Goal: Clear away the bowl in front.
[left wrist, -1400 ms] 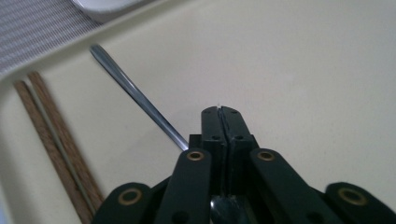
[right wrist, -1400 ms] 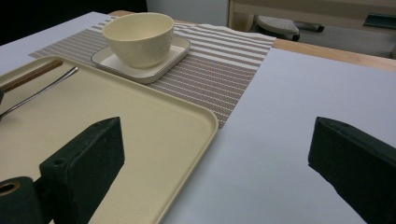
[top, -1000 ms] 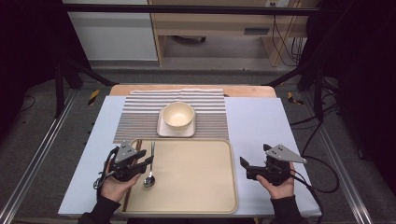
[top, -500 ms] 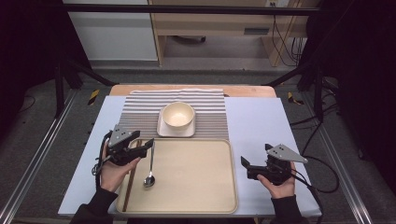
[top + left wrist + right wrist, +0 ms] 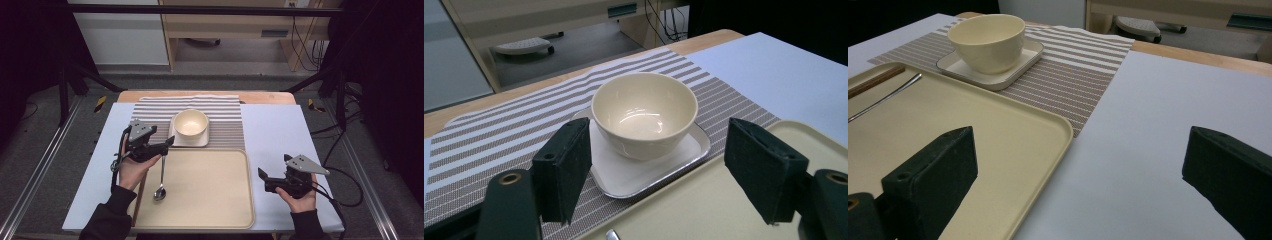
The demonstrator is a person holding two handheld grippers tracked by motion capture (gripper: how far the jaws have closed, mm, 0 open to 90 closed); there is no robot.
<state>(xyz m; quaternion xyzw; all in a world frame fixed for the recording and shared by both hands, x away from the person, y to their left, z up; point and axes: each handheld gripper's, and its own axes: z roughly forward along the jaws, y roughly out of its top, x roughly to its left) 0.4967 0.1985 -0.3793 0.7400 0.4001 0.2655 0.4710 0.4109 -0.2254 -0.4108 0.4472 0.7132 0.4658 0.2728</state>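
Left gripper (image 5: 167,143), jaws wide, poised near bowl (image 5: 190,123) on its saucer (image 5: 176,142) | bowl looks ceramic: stiff, slick, breakable; best pinched at the rim | right gripper (image 5: 264,178) wide, idle beside tray (image 5: 210,200) holding spoon (image 5: 161,179)

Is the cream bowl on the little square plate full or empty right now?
Empty. The left gripper view looks into the bowl and shows only its bare glossy inside; it stands upright on the square plate, ahead of the left gripper.
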